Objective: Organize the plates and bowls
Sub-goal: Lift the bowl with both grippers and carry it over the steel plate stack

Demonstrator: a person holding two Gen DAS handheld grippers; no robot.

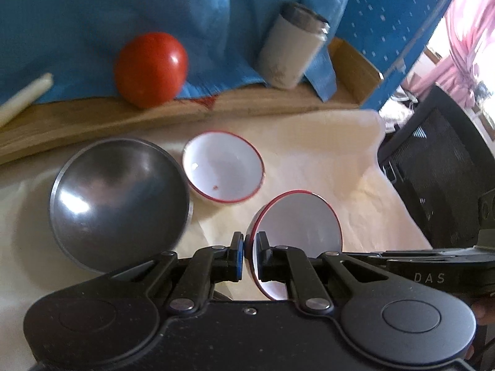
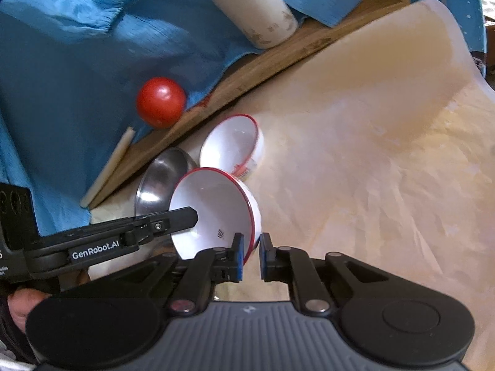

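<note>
A white bowl with a red rim (image 1: 297, 228) (image 2: 213, 213) hangs tilted above the cream cloth. My left gripper (image 1: 250, 247) is shut on its rim, and in the right wrist view one of its fingers (image 2: 182, 216) lies across the bowl's left edge. My right gripper (image 2: 250, 255) is shut on the opposite rim of the same bowl. A second white red-rimmed bowl (image 1: 222, 167) (image 2: 232, 142) rests on the cloth. Beside it sits a steel bowl (image 1: 120, 204) (image 2: 157, 179), partly hidden behind the held bowl in the right wrist view.
A wooden board (image 1: 92, 120) behind the bowls carries a crumpled blue cloth (image 1: 92, 15), a red tomato (image 1: 151, 68) (image 2: 161, 102), a leaning white tumbler (image 1: 290, 49) (image 2: 256, 9) and a pale stick (image 2: 108, 167). A black mesh chair (image 1: 439, 167) stands right of the table edge.
</note>
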